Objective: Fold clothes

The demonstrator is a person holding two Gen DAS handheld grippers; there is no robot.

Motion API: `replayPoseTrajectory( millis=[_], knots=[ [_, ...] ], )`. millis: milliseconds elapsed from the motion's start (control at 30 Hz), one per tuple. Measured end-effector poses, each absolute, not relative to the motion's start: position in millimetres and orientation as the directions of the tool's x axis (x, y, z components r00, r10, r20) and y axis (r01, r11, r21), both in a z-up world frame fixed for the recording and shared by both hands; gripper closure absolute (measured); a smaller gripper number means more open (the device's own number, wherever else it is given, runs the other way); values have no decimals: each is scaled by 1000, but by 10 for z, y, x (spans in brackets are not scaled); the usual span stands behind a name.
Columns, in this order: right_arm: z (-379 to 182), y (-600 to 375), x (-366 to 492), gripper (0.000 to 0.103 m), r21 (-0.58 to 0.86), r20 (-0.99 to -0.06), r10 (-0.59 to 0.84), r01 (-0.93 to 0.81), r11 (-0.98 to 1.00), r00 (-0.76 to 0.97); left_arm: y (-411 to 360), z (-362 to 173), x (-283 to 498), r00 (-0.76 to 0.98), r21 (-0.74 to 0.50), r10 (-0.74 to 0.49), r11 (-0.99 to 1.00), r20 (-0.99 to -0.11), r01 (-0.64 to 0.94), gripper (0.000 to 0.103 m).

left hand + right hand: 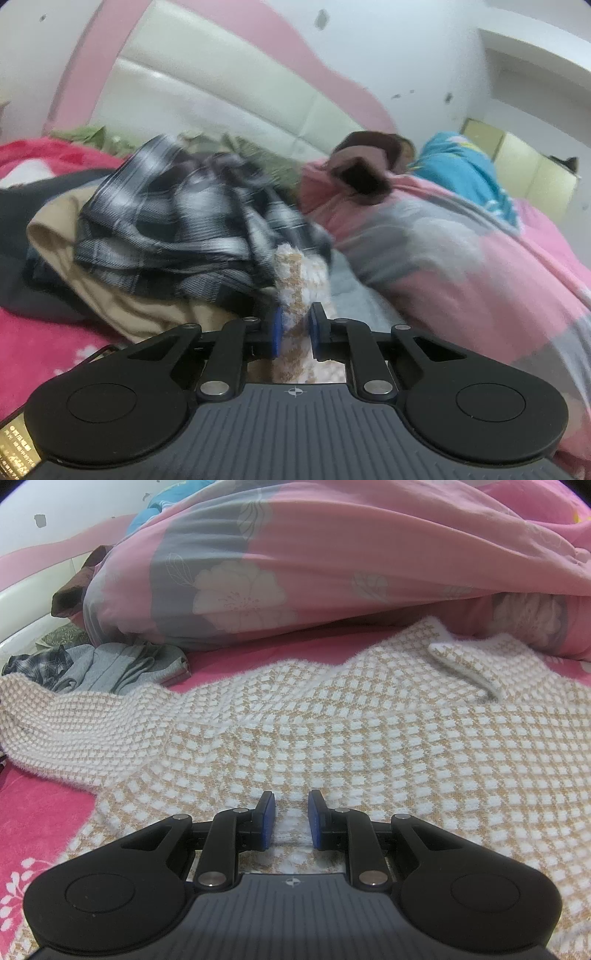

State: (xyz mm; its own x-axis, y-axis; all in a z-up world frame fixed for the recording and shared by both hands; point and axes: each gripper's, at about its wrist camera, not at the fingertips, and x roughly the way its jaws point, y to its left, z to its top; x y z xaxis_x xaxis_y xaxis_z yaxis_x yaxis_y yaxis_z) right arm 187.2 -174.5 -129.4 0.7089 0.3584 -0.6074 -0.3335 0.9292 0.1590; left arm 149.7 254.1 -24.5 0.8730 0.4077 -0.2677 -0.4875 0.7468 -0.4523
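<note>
A fuzzy tan-and-white checked sweater (332, 731) lies spread on the pink bed, collar toward the quilt, one sleeve (74, 723) stretched to the left. In the right wrist view, my right gripper (291, 812) sits at the sweater's near edge with its blue pads (267, 823) pinching a ridge of the knit. In the left wrist view, my left gripper (295, 325) is shut on a bunched end of the same sweater (299, 280), lifted in front of the clothes pile. That view is blurred.
A pile of clothes lies to the left: a black-and-white plaid shirt (177, 218), a beige garment (110, 295) and a grey one (122, 668). A pink-and-grey flowered quilt (295, 572) bulks behind the sweater. A cream and pink headboard (207, 88) stands behind.
</note>
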Motion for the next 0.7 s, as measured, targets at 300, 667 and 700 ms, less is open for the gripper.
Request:
replayPoseTrajectory(
  millis=[300, 667, 700],
  knots=[
    [-1298, -1764, 1871, 83, 178, -601, 367, -329, 927, 710, 1883, -93, 1381, 959, -350, 235, 895, -158, -277, 90],
    [-1307, -1831, 1868, 82, 226, -585, 393, -322, 919, 709, 824, -376, 1448, 947, -94, -82, 994, -310, 55, 80],
    [-1308, -1837, 1869, 82, 231, -584, 395, -322, 918, 709, 744, -417, 1460, 936, -68, -95, 995, -339, 76, 75]
  ],
)
